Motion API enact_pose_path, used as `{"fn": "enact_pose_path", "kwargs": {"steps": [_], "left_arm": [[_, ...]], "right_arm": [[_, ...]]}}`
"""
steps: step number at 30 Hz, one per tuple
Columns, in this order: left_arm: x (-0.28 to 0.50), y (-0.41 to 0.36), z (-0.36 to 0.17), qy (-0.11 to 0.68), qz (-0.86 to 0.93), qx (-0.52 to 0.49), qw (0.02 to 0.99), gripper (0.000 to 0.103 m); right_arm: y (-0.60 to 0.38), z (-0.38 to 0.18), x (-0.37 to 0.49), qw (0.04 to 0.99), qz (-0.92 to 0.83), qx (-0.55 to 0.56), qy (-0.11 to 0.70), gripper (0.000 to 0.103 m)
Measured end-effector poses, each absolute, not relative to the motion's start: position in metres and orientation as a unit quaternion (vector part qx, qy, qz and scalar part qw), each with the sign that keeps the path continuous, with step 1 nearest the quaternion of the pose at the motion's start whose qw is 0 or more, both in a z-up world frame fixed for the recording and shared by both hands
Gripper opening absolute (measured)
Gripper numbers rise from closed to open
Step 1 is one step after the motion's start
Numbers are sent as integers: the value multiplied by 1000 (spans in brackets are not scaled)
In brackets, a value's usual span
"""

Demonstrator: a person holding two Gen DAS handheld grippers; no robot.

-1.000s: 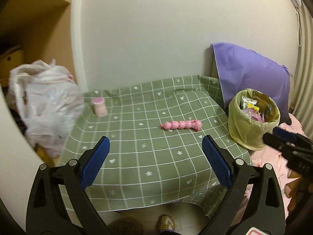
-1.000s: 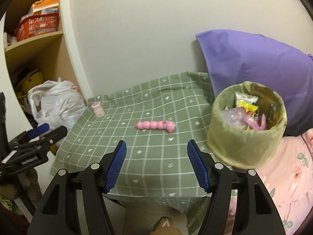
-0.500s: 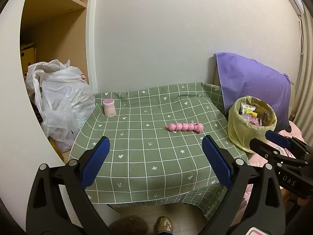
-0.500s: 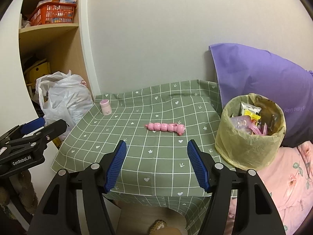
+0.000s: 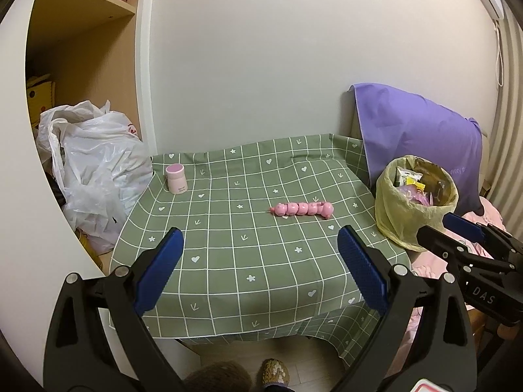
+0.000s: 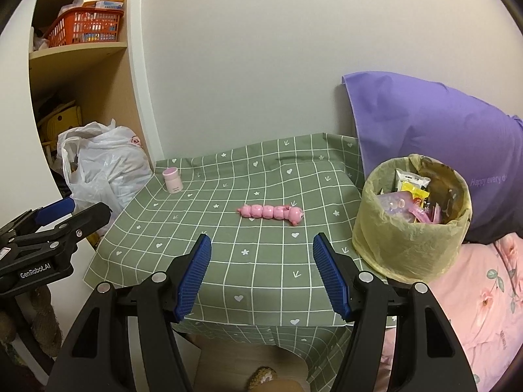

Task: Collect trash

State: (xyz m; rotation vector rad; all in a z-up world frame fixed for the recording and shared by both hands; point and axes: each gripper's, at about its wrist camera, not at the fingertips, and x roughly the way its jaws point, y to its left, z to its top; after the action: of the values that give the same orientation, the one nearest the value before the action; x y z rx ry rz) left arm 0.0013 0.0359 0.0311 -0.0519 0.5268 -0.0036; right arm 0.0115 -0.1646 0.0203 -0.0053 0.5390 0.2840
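A round trash bin lined with a thin, crinkled yellow-green plastic bag (image 6: pixel 412 225) stands at the right edge of the desk, just in front of a purple pillow (image 6: pixel 434 130). The liner is folded over the rim and hangs down the outer wall. The bin is filled close to its rim with wrappers: a white packet stands upright at the back, a yellow one leans beside it, and clear and pink plastic pieces lie in front.

The desk is draped in a green cloth with a white grid and small hearts and flowers (image 5: pixel 228 261). Near its middle, well apart from the bin, lies a pink segmented caterpillar-shaped plastic toy (image 5: pixel 302 209), stretched out sideways with its head toward the bin. At the far left corner a small pink cylindrical container with a darker pink lid (image 5: pixel 176 179) stands upright, just beside a bulging white plastic bag (image 5: pixel 98 170) on the floor next to the desk.

The left gripper (image 5: pixel 258 268) is released, its blue-padded jaws spread wide over the near edge of the desk with nothing between them. The right gripper (image 6: pixel 260 274) is likewise released and empty, hovering over the front of the cloth.
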Motion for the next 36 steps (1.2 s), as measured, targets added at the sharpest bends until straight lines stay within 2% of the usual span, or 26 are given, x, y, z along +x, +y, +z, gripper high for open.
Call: {"fn": "enact_pose_path", "kwargs": {"steps": [36], "left_arm": [[-5, 27, 31, 262, -9, -25, 965, 91]], "right_arm": [[-180, 22, 7, 956, 138, -2, 260, 61]]}}
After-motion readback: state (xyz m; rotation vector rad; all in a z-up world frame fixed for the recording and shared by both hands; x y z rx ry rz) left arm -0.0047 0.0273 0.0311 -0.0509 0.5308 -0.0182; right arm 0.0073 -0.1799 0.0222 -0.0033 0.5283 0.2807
